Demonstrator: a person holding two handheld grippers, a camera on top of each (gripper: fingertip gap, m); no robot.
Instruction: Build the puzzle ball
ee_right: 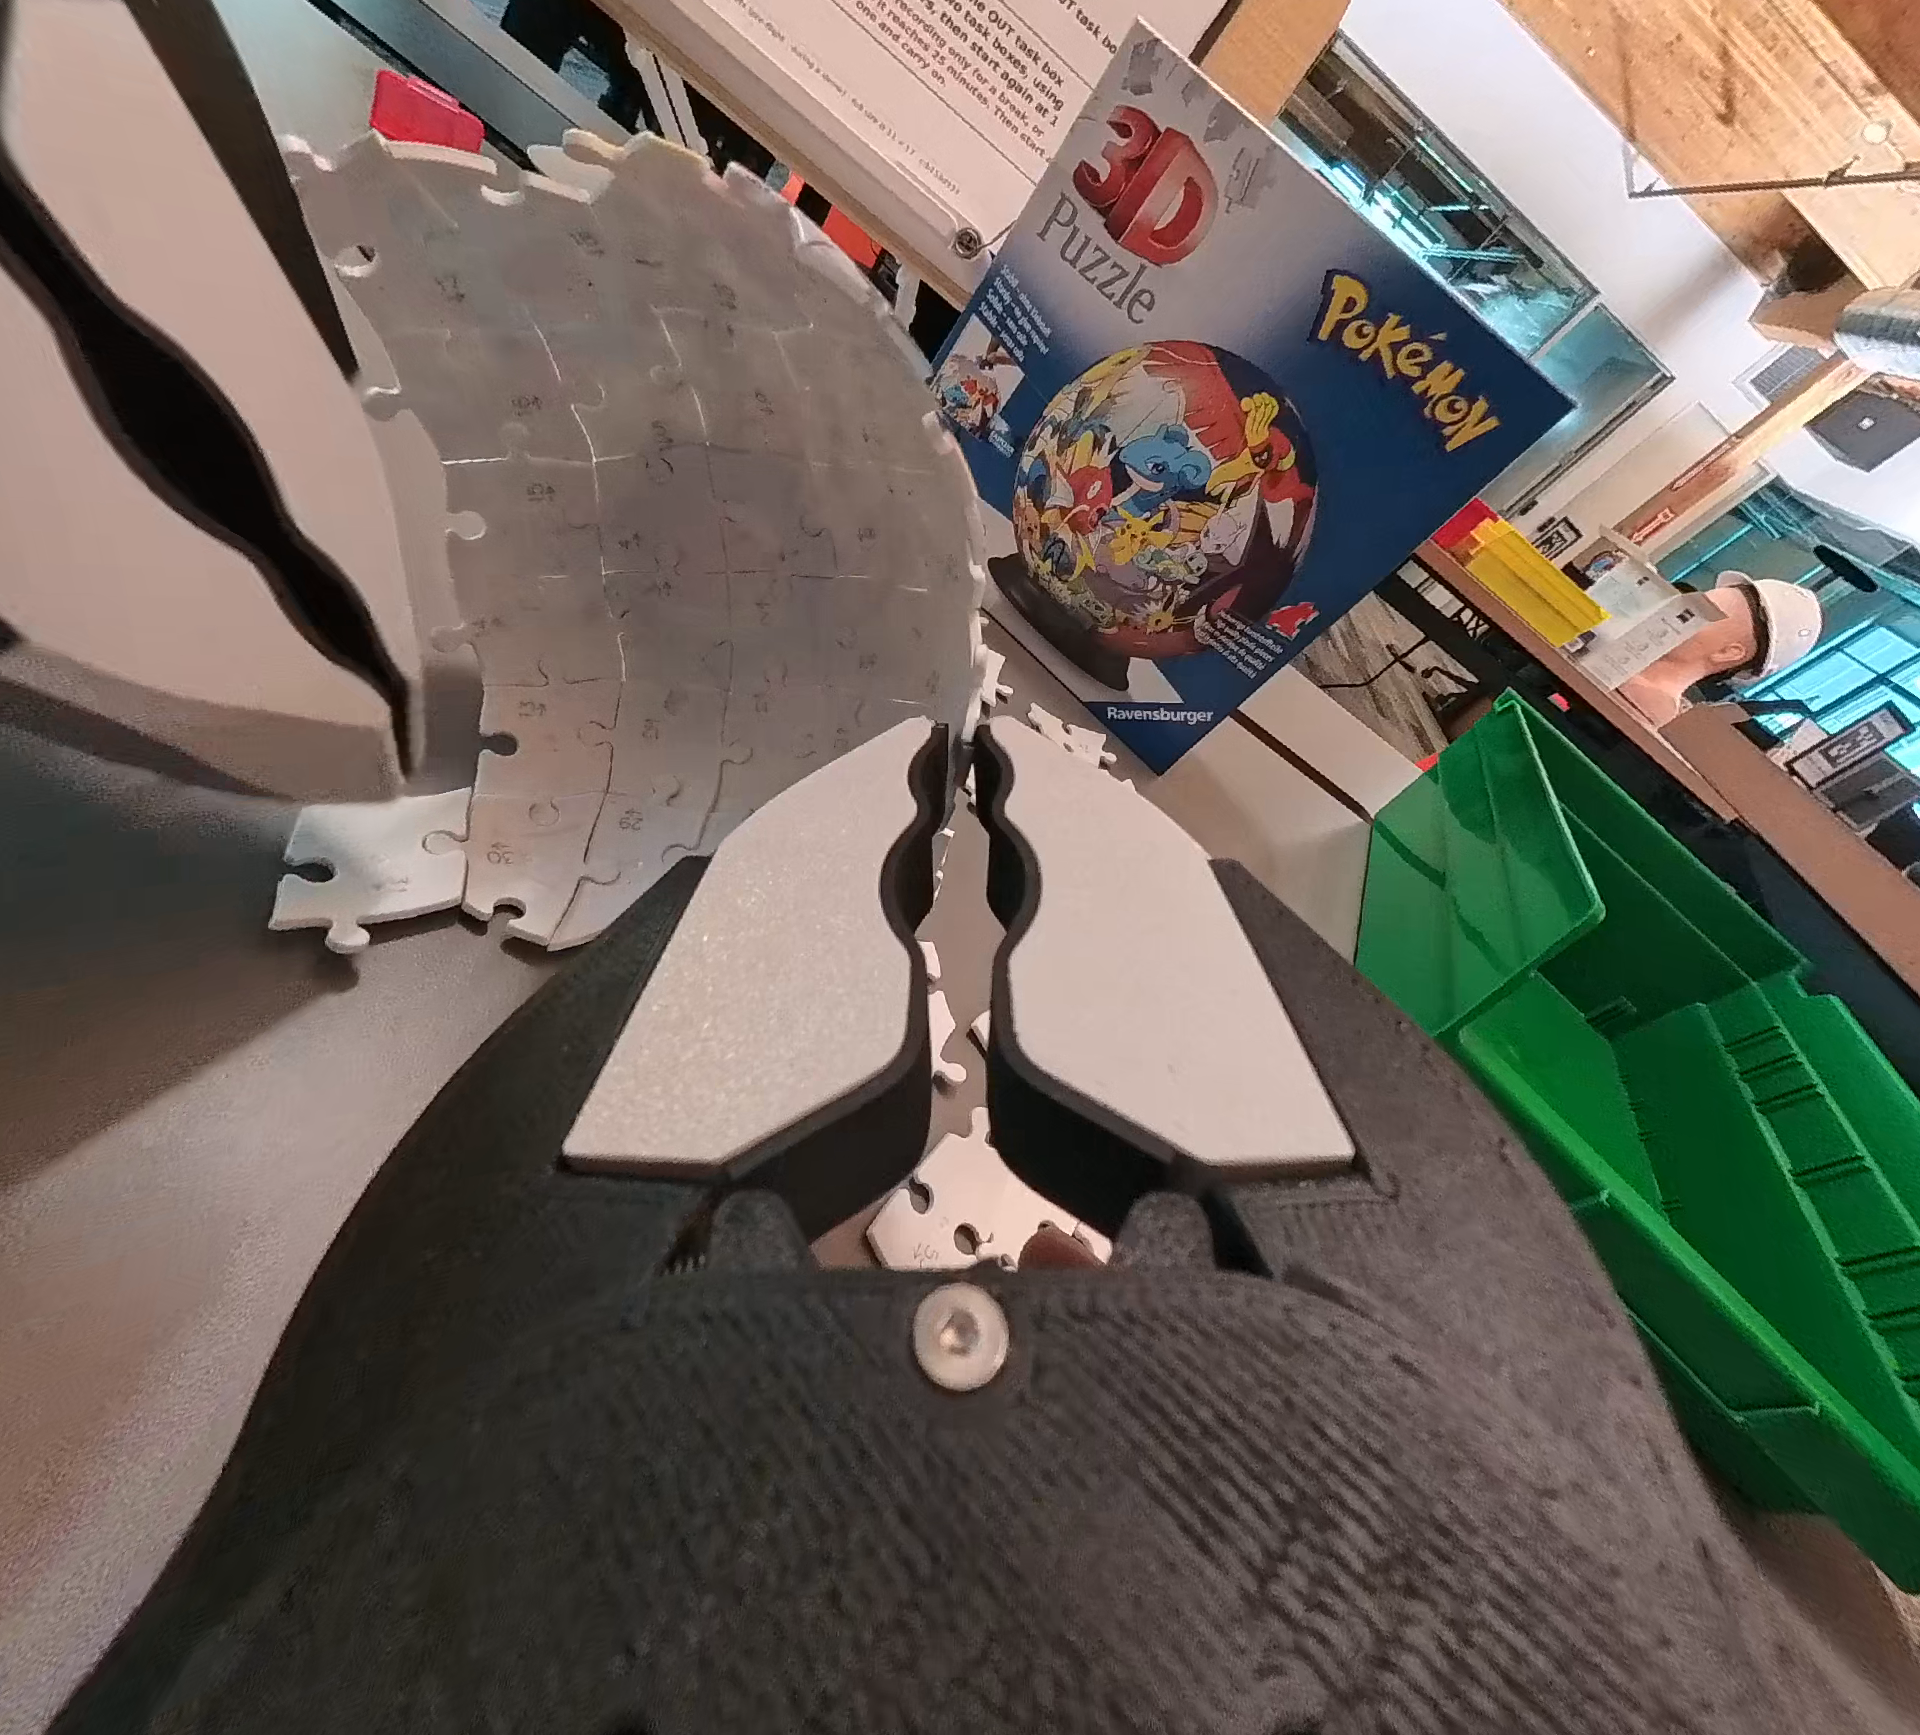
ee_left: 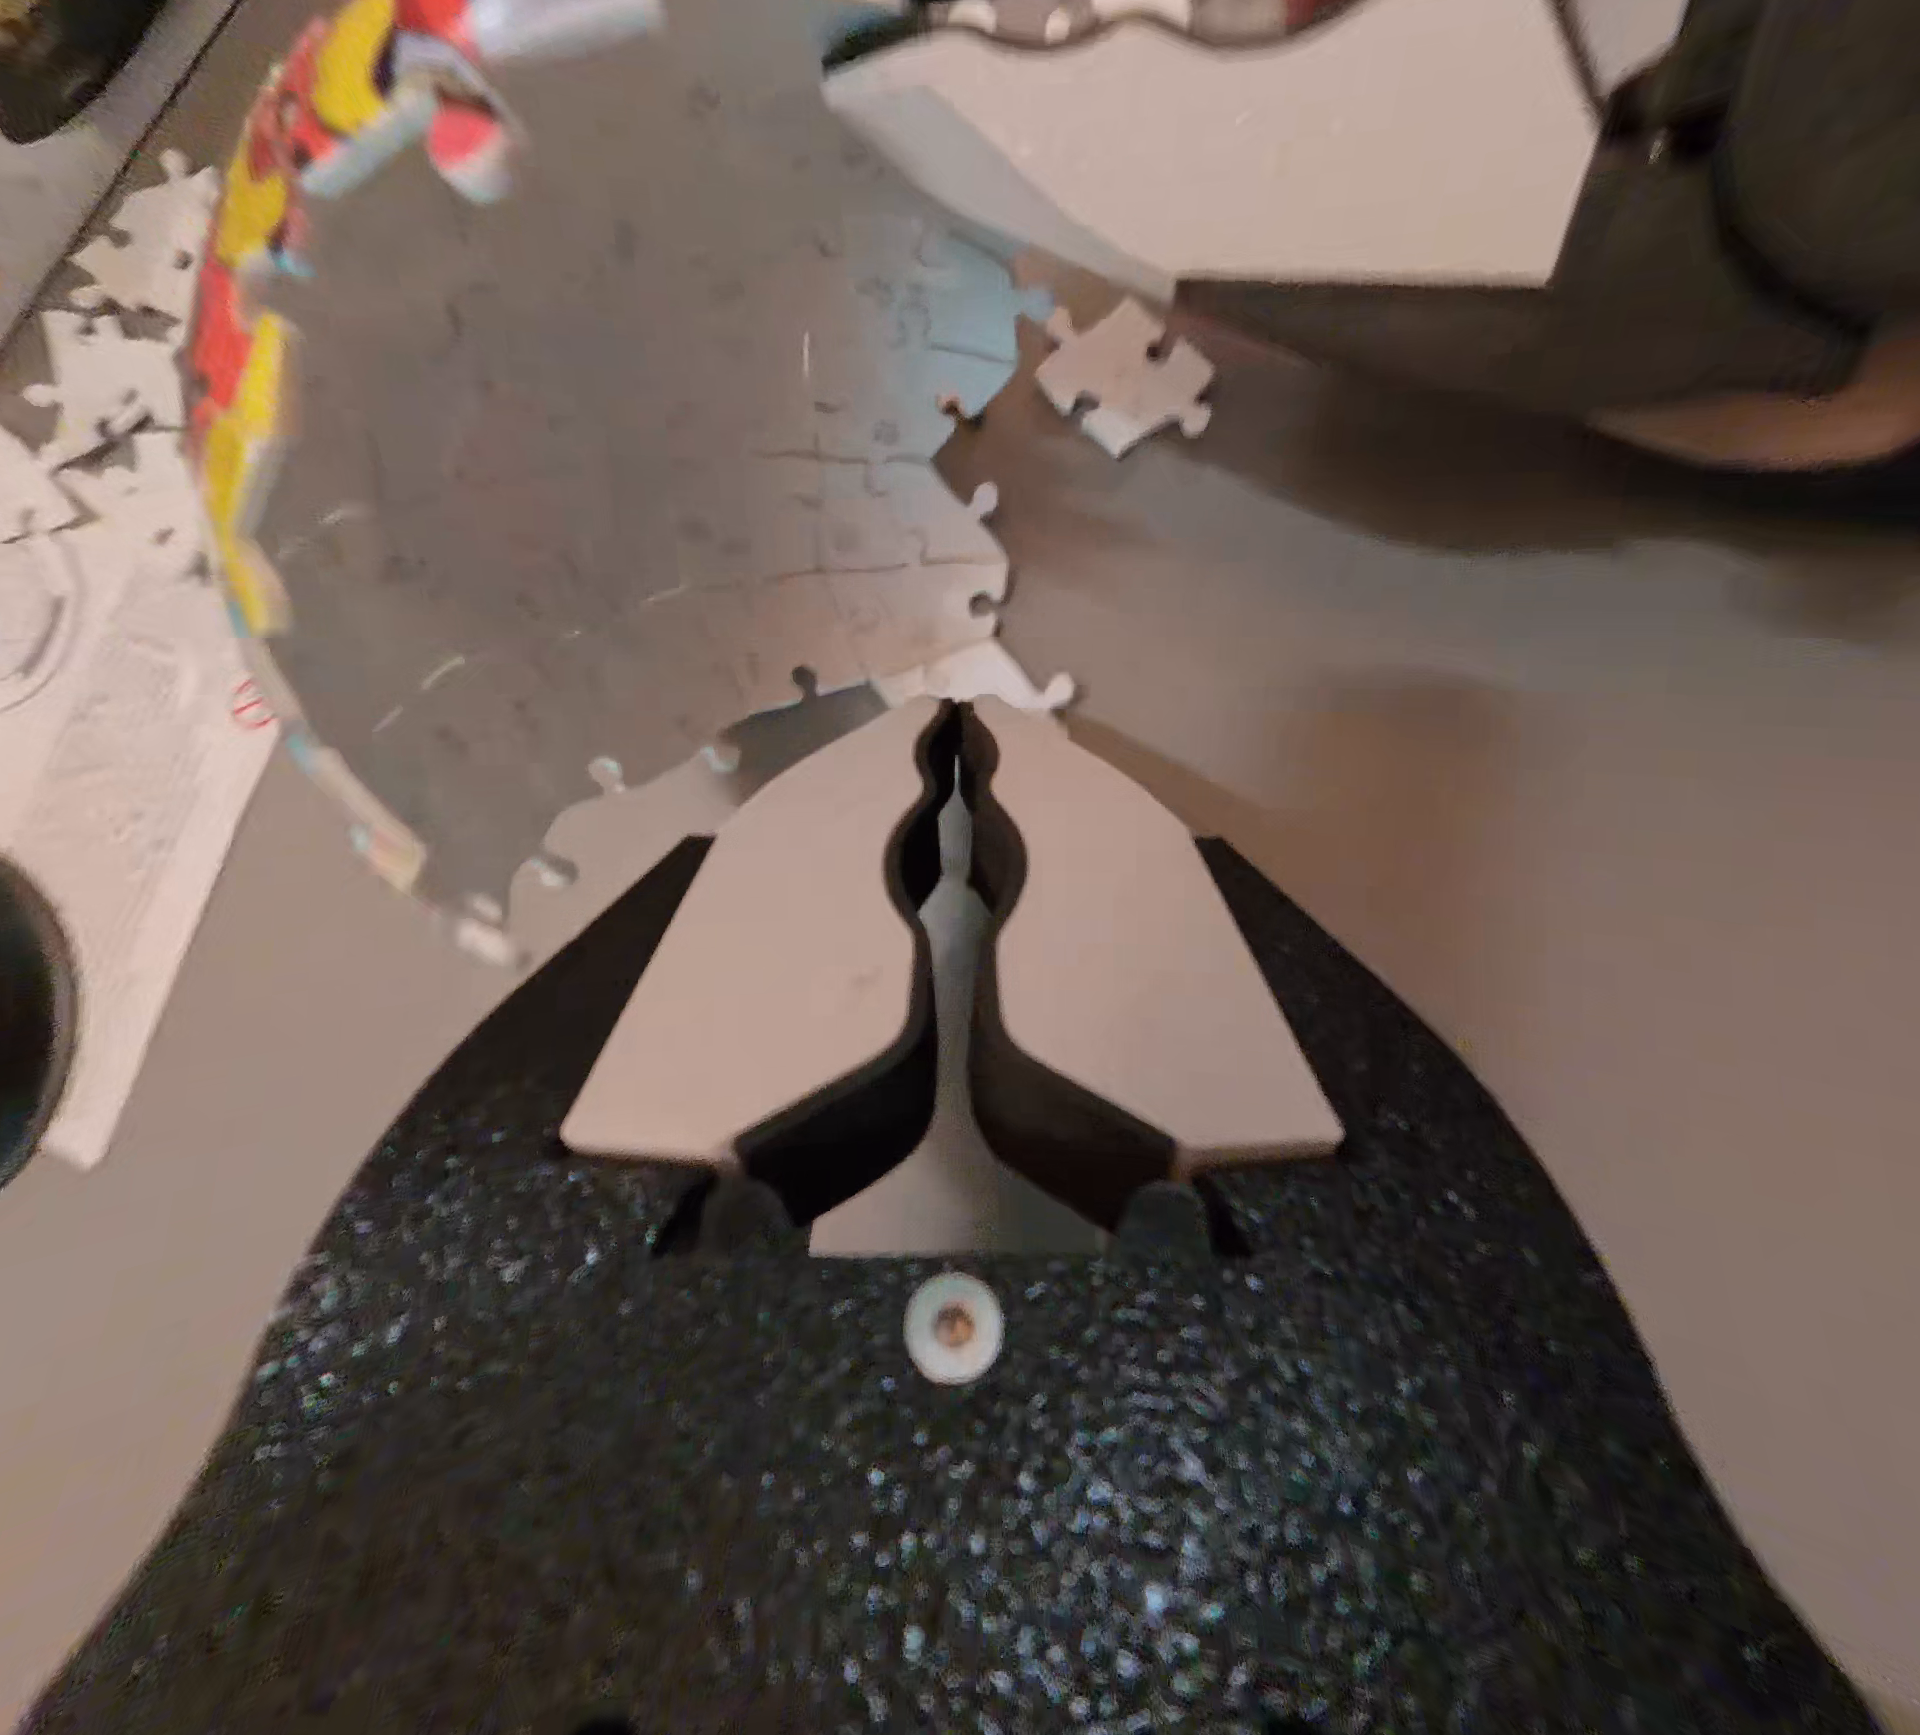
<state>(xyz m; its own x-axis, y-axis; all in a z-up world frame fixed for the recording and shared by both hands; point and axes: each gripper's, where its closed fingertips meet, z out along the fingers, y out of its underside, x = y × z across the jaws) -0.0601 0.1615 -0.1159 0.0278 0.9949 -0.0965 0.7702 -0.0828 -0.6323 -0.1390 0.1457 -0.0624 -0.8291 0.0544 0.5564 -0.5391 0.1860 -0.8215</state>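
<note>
Left gripper (ee_left: 957, 714) pinching bottom rim of curved puzzle shell (ee_left: 623, 459), held over grey table (ee_left: 1455, 802); right gripper (ee_right: 961, 745) jaws nipped on opposite edge; loose piece (ee_left: 1127, 376) just beside rim; judge: hold shell steady, align tabs before pressing, gentle squeeze or joints pop

Puzzle shell (ee_left: 582, 459): inner face plain grey-white; outer rim printed red, yellow and pale blue, at ten o'clock in the left wrist view. Loose piece (ee_left: 1127, 376): white. Puzzle box (ee_right: 1247, 480): blue, multicoloured ball picture. Bin (ee_right: 1662, 1062): green, at three o'clock in the right wrist view. Right gripper (ee_right: 961, 740): speckled black body, grey fingers.
</note>
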